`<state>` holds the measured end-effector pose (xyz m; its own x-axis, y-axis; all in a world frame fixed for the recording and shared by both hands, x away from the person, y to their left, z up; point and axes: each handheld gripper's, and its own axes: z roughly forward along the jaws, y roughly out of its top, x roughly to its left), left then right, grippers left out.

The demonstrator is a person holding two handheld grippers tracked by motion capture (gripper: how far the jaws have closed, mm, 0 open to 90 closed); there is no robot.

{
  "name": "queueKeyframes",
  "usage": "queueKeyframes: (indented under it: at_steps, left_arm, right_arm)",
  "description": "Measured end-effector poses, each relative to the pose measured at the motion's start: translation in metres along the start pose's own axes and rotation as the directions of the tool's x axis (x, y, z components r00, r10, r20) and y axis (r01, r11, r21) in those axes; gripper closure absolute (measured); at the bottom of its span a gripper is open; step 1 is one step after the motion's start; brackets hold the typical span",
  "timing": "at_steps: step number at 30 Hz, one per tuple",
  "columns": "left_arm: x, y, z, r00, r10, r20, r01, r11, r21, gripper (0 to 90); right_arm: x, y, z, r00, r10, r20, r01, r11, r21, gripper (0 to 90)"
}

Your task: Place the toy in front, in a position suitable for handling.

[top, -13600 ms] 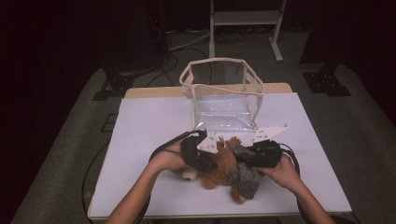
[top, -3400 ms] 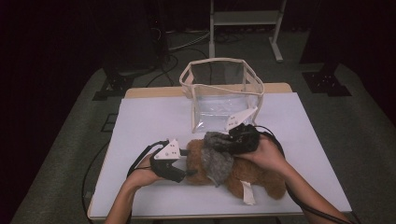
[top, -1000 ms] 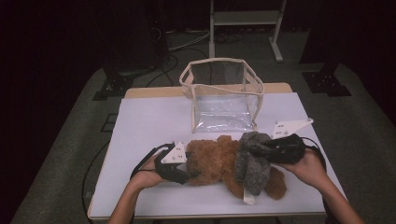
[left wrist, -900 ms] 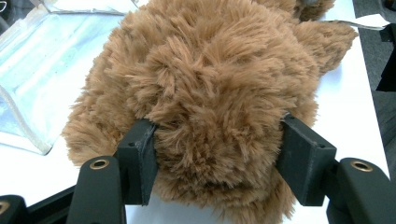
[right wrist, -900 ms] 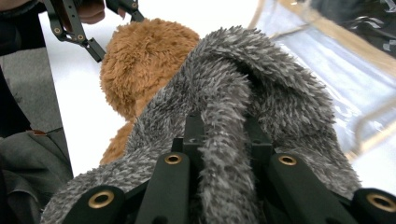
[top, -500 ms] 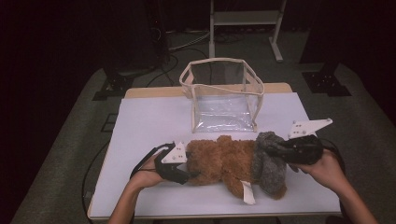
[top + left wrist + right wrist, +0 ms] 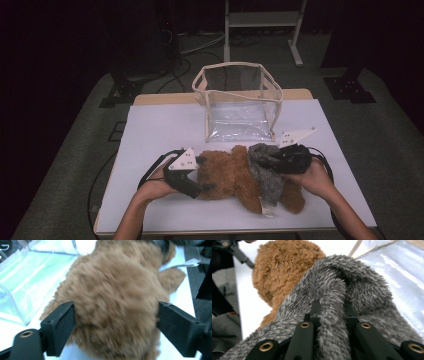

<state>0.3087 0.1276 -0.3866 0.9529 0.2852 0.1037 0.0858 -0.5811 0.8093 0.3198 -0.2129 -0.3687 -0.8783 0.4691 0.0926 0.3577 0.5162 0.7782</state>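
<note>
A brown teddy bear (image 7: pixel 227 175) lies on its side on the white table (image 7: pixel 160 125), with a grey furry cloth (image 7: pixel 265 170) wrapped over its middle. My left gripper (image 7: pixel 206 174) sits at the bear's head. Its jaws have just been opening and now stand wide on either side of the head (image 7: pixel 117 285), the fur only brushing the pads. My right gripper (image 7: pixel 270 159) is shut on a fold of the grey cloth (image 7: pixel 362 290). The fold is pinched between its fingertips (image 7: pixel 315 305) just above the bear (image 7: pixel 279 267).
A clear plastic bag (image 7: pixel 240 100) with a beige rim stands open behind the bear at mid table. A white tag (image 7: pixel 267 210) hangs from the bear toward the front edge. Cables trail from both grippers. Dark floor and stands surround the table.
The left jaws have spread wider around the bear's head. The right gripper, which had pulled the grey cloth out to the right, has come back left and lower over the bear.
</note>
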Motion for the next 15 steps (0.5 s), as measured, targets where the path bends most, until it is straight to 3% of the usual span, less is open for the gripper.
queueKeyframes:
  at_steps: [4, 6, 11, 15]
  left_arm:
    - [-0.001, 0.001, 0.013, 0.9999, 0.002, 0.013, -0.002, 0.9999, 0.013, 8.5]
    - [-0.004, 0.001, 0.015, 0.9995, 0.014, 0.028, -0.014, 0.9999, 0.007, 14.6]
    - [-0.008, 0.001, 0.013, 0.9985, 0.044, 0.032, -0.045, 0.9988, 0.020, 22.0]
    - [-0.010, 0.001, 0.012, 0.9981, 0.054, 0.029, -0.055, 0.9981, 0.030, 21.8]
  right_arm:
    - [0.012, -0.013, -0.007, 0.9999, -0.010, -0.012, 0.009, 1.000, -0.028, 76.1]
    - [0.013, -0.014, -0.013, 0.9999, -0.016, -0.001, 0.016, 0.999, -0.033, 76.1]
    - [0.000, -0.006, -0.029, 0.9993, 0.006, 0.037, -0.004, 0.998, -0.065, 75.8]
    - [-0.009, 0.000, -0.024, 0.9976, 0.023, 0.066, -0.018, 0.998, -0.065, 75.6]
